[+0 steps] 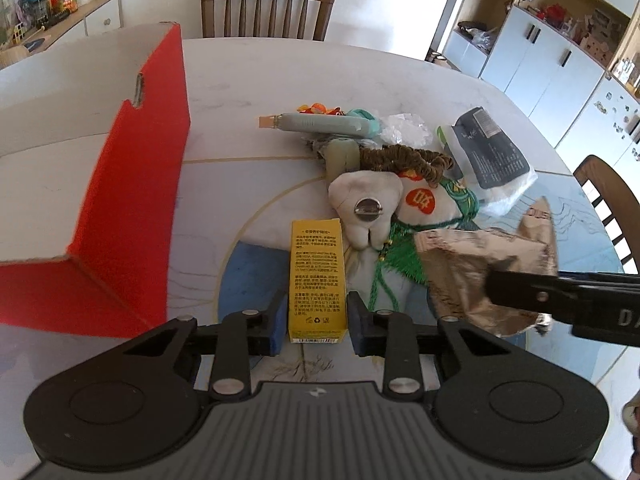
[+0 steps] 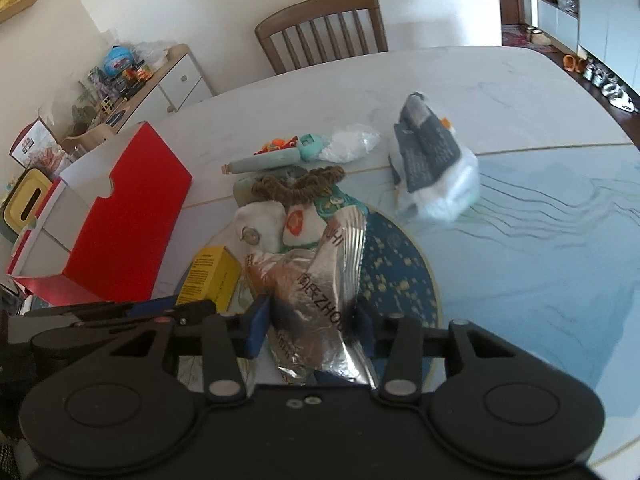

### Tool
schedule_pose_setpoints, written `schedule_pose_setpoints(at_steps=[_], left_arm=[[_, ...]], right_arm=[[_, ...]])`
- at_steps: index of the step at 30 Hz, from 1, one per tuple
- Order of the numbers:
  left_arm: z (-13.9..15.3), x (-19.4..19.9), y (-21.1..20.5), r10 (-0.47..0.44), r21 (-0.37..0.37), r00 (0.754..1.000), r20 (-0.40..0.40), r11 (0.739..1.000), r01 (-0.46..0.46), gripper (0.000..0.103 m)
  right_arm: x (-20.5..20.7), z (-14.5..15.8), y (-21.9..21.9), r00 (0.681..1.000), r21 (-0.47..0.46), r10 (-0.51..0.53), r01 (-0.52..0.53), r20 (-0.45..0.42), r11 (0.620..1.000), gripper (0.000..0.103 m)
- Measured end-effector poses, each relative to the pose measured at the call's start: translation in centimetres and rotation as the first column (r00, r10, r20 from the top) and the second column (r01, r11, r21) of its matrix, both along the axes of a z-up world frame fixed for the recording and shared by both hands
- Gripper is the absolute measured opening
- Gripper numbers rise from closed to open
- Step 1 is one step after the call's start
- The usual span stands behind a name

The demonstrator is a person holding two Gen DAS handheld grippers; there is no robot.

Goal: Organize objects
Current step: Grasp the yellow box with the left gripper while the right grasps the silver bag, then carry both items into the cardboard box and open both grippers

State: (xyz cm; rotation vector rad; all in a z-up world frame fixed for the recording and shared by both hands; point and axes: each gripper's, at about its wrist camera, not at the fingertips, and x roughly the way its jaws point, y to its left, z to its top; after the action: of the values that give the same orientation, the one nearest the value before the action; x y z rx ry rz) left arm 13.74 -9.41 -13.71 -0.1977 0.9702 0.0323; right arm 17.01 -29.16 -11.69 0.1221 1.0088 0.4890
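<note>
Left gripper (image 1: 316, 316): jaws pressed against both sides of the yellow box (image 1: 316, 276), at its near end; the box points away along the fingers. Right gripper (image 2: 312, 332): jaws clamped on the silver foil packet (image 2: 320, 292), which bulges crumpled between the blue pads (image 2: 258, 330) and stands out past them. In the left wrist view that packet hangs just right of the box, the right gripper's black fingers reaching in from the right edge.

Just beyond both: a heap on the white table (image 1: 248, 80). White plush toy (image 1: 366, 204) with a round metal badge, touching the far end of the box; green fringed cloth (image 1: 404, 256) under and beside it; brown braided cord (image 1: 404, 158) behind.

Left of the heap, well apart: open red box (image 1: 132, 208), its flap standing upright.

Farther: grey-green tube (image 1: 320, 124) lying crosswise, clear plastic wrapper (image 1: 404, 128) beside it, dark-labelled pouch in a white bag (image 1: 492, 156) to the right.

Farthest: wooden chair (image 1: 268, 10) at the table's far side.
</note>
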Motion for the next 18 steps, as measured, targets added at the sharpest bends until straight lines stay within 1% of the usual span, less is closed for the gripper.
schedule_pose_setpoints(at_steps=[3, 9, 18], left_arm=[[0.6, -1.0, 0.1, -0.020, 0.016, 1.000, 0.015, 1.000, 0.020, 0.029], [2.0, -2.6, 0.5, -0.049, 0.025, 0.998, 0.047, 0.999, 0.048, 0.029], [5.7, -5.5, 2.3, -0.072, -0.003, 0.988, 0.138, 0.997, 0.073, 0.029]], right_arm=[[-1.1, 0.6, -0.3, 1.000, -0.013, -0.014, 0.014, 0.019, 1.000, 0.043], [-3.0, 2.1, -0.2, 0.998, -0.029, -0.025, 0.026, 0.061, 0.999, 0.043], [-4.6, 4.8, 1.3, 0.993, -0.022, -0.014, 0.017, 0.118, 1.000, 0.043]])
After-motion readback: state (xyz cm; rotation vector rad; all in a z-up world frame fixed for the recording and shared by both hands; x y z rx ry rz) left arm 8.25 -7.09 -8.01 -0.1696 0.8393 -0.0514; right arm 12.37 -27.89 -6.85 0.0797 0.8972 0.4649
